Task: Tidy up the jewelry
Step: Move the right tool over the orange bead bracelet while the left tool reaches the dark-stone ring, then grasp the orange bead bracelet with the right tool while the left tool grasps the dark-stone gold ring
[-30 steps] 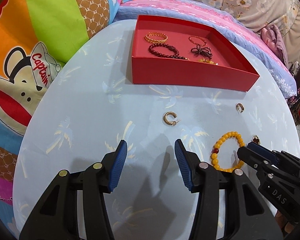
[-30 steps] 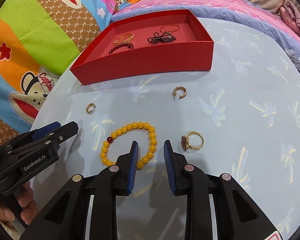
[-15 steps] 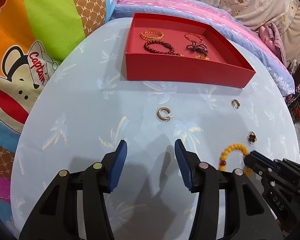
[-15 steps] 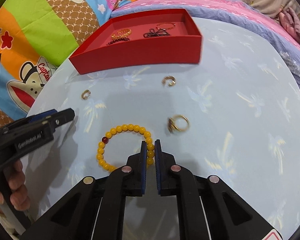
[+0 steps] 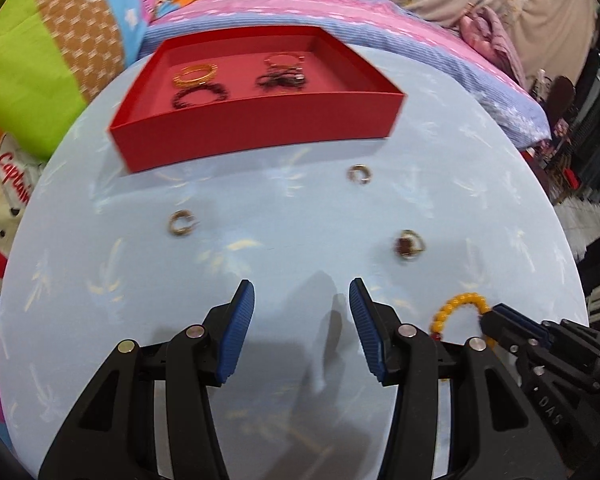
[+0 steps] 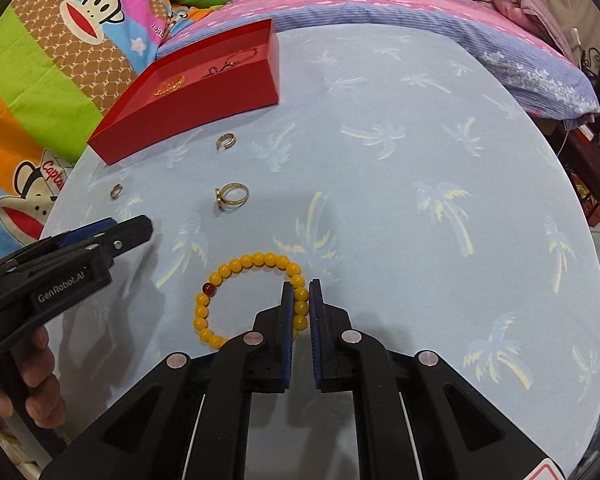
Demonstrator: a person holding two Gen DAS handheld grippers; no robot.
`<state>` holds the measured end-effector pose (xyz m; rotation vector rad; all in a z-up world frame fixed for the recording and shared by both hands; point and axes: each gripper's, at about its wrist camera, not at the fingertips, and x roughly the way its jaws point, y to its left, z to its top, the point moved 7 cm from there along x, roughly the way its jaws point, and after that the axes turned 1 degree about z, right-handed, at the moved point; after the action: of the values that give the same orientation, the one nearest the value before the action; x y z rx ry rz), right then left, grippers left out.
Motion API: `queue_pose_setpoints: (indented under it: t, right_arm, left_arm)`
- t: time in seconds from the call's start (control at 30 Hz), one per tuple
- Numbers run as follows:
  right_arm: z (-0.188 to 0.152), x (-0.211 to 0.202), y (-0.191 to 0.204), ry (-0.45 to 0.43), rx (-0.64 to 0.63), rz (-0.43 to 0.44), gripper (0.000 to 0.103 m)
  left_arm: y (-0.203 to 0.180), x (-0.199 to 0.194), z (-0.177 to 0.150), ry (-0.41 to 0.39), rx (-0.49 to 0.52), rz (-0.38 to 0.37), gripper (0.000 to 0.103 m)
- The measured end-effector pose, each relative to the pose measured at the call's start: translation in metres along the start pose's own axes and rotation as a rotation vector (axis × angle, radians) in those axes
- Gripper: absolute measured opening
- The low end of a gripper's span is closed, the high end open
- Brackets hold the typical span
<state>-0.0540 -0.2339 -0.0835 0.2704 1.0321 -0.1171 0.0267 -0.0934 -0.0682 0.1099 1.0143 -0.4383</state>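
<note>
- Your right gripper (image 6: 300,304) is pinched on the yellow bead bracelet (image 6: 248,296), which lies on the pale blue palm-print table (image 6: 420,160), beads between the nearly closed pads.
- Your left gripper (image 5: 302,328) is spread wide and holds nothing.
- The red tray (image 5: 256,136) at the far side holds bracelets.
- Two hoop earrings (image 5: 182,223) and a gem ring (image 5: 409,245) lie loose on the table.

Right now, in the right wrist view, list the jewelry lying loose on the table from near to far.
yellow bead bracelet → gold ring with a stone → small hoop earring → larger hoop earring
</note>
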Motion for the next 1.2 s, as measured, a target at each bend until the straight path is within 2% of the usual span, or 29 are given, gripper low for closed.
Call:
queue_pose_setpoints:
  t: [0.23,0.5,0.57,0.63,0.8,0.97,1.2]
  right_arm:
    - [0.002,-0.003,-0.021,-0.011,0.051,0.000,0.008]
    - [0.004,-0.002,-0.023,-0.027,0.050,0.022,0.008]
    - [0.004,-0.001,-0.024,-0.029,0.052,0.032,0.008]
    - [0.004,-0.001,-0.024,-0.031,0.050,0.037,0.008]
    - [0.006,0.000,-0.023,-0.037,0.038,0.044,0.008]
    - [0.008,0.001,-0.023,-0.040,0.033,0.053,0.008]
    - [0.010,-0.001,-0.021,-0.045,0.027,0.058,0.008]
  left_arm:
    - [-0.039,0.008,0.008,0.015,0.039,-0.078,0.047]
    - [-0.052,0.018,0.025,0.015,0.001,-0.064,0.046]
    - [-0.053,0.023,0.027,0.020,0.009,-0.043,0.042]
    - [-0.054,0.030,0.026,0.039,0.006,-0.041,0.030]
    - [-0.062,0.033,0.023,0.044,0.051,-0.029,0.012]
    - [-0.063,0.031,0.021,0.039,0.081,-0.023,0.011]
    - [-0.054,0.025,0.019,0.047,0.067,-0.017,0.010]
